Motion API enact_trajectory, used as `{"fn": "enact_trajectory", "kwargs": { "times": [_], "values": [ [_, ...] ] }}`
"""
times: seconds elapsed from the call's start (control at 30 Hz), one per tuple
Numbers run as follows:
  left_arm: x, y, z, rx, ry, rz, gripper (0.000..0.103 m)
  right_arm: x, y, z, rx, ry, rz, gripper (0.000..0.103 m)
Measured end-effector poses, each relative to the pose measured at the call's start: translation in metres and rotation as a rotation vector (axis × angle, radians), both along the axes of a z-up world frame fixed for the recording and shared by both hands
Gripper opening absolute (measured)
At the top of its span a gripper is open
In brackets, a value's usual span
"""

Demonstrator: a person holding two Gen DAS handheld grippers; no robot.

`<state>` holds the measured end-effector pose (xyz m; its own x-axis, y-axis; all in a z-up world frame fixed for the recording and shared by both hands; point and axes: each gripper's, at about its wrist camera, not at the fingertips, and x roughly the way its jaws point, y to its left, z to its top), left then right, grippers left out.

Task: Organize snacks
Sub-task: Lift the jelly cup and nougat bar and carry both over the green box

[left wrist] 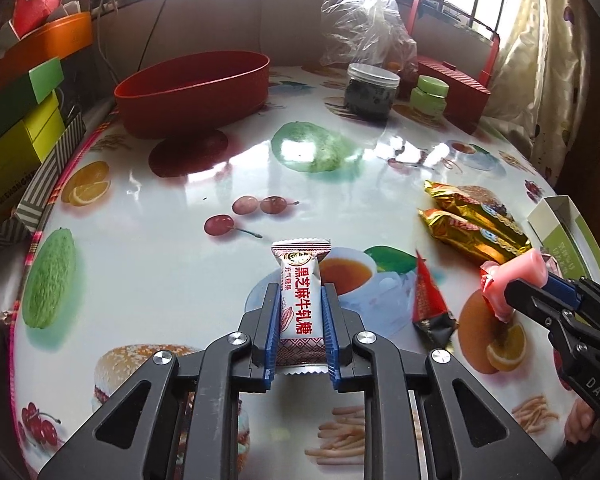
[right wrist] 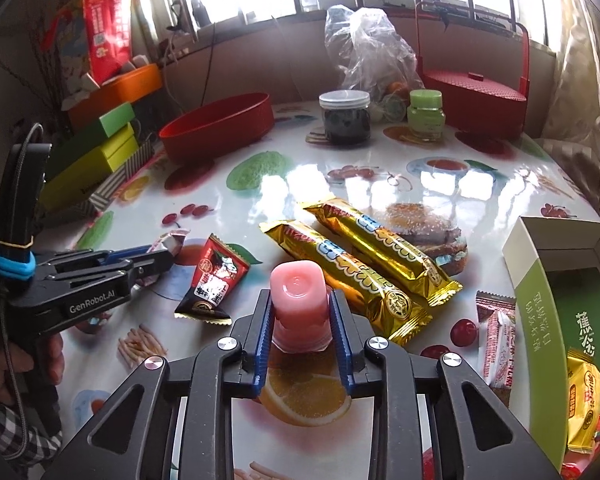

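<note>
My left gripper is shut on a white nougat candy bar with red writing, held just above the table; in the right wrist view this gripper is at the left. My right gripper is shut on a pink jelly cup; in the left wrist view this gripper holds the jelly cup at the right. Two gold wafer bars and a red-black triangular snack lie on the table. A green-white open box holding yellow snacks is at the right.
A red oval bowl stands at the back left. A dark jar, a green jar, a plastic bag and a red basket stand at the back. Stacked green boxes line the left edge. A pink-white candy bar lies beside the open box.
</note>
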<state>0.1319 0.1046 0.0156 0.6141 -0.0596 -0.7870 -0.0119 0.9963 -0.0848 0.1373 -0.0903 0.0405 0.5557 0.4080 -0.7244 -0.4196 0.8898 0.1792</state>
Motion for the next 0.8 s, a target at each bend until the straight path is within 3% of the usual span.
{"fn": "enact_trajectory", "kwargs": {
  "times": [0.8],
  "values": [
    [-0.014, -0.050, 0.048, -0.015, -0.097, -0.109, 0.020, -0.015, -0.034, 0.028, 0.014, -0.057, -0.044, 0.026]
  ]
}}
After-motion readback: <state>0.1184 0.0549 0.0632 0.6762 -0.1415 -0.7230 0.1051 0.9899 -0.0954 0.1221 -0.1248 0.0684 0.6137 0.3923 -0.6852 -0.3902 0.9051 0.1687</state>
